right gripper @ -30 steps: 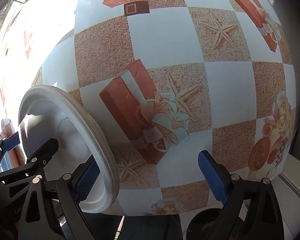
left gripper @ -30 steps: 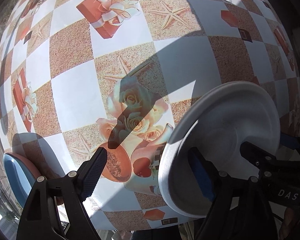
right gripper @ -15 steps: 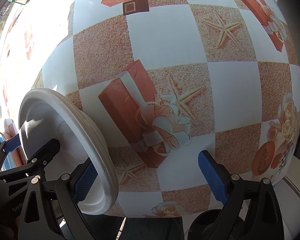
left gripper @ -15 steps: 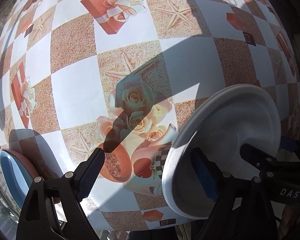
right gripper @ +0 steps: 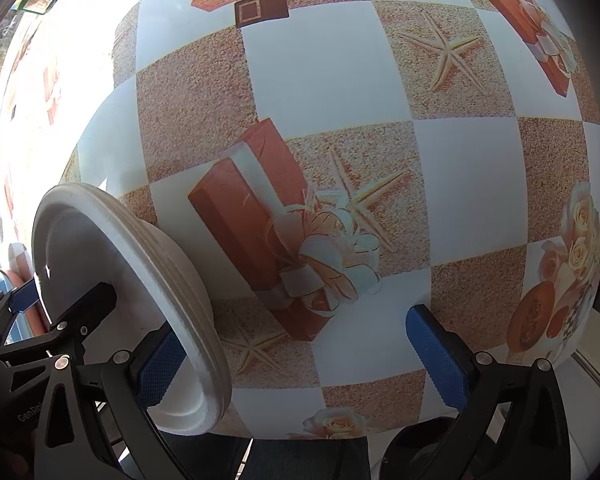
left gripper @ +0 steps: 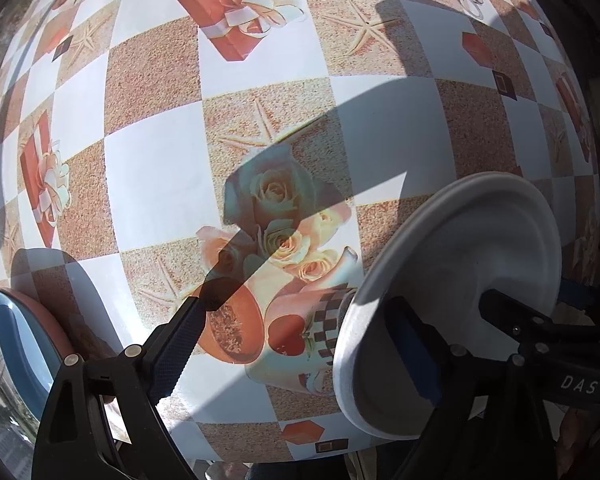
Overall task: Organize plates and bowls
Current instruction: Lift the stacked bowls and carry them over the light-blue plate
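Note:
A white plate (left gripper: 460,280) stands on edge between my two grippers, above the patterned tablecloth. In the left wrist view my left gripper (left gripper: 300,344) is open; its right finger (left gripper: 412,356) lies against the plate's inner face. In the right wrist view the same plate (right gripper: 100,264) is at the left, and my right gripper (right gripper: 292,352) is open with its left finger (right gripper: 160,364) against the plate's ribbed underside. A blue dish in a reddish one (left gripper: 16,344) sits at the far left edge.
The table carries a checked cloth (left gripper: 156,176) with gift boxes, starfish and roses. Shadows of the grippers fall across it. The table's near edge runs along the bottom of both views (right gripper: 380,420).
Both grippers and the plate have drifted slightly; the cloth pattern has slid down a little in both views. The plate stays on edge between the two grippers.

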Demonstrator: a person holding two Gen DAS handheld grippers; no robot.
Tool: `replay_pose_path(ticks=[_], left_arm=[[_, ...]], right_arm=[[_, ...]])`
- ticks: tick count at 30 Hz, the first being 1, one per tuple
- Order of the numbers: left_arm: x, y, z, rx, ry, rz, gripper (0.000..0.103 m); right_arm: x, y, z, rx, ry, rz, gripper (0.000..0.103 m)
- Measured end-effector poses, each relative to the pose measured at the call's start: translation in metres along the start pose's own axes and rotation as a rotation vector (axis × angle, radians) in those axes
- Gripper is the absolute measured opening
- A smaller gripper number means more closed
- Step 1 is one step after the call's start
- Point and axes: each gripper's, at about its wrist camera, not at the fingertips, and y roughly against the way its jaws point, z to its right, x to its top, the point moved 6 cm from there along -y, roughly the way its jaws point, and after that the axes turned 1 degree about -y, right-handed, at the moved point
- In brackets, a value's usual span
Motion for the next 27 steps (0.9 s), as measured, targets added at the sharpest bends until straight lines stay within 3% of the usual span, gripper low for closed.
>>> replay_pose_path(ticks=[4, 7, 8, 11, 13, 15, 21, 27], left_arm=[[-0.002, 0.0, 0.006, -0.007, -0.029, -0.018, 0.091], [-0.006, 0.002, 0.017, -0.028, -0.071, -0.02, 0.076], [-0.006, 0.004, 0.022, -0.036, -0.095, -0.014, 0.066], [-0.007, 0.007, 0.035, -0.061, -0.153, -0.013, 0.04], [-0.008, 0.006, 0.034, -0.06, -0.154, -0.021, 0.04], [-0.011, 0.004, 0.029, -0.07, -0.142, -0.018, 0.039], [-0.028, 0.0, -0.003, -0.058, -0.113, -0.011, 0.04], [-0.059, -0.004, -0.054, -0.031, -0.046, -0.016, 0.04]], right_arm=[[-0.001, 0.0, -0.001, 0.0, -0.002, -0.011, 0.103], [-0.003, 0.001, -0.004, 0.012, -0.014, -0.01, 0.092], [-0.004, 0.004, -0.007, 0.017, -0.008, -0.001, 0.088], [-0.006, 0.009, -0.02, 0.053, 0.028, 0.009, 0.062], [-0.008, 0.008, -0.032, 0.106, 0.048, -0.013, 0.032], [-0.009, 0.006, -0.039, 0.1, 0.061, -0.031, 0.025], [-0.017, 0.003, -0.062, 0.036, 0.117, -0.028, 0.025], [-0.027, -0.008, -0.106, 0.031, 0.178, -0.063, 0.025]])
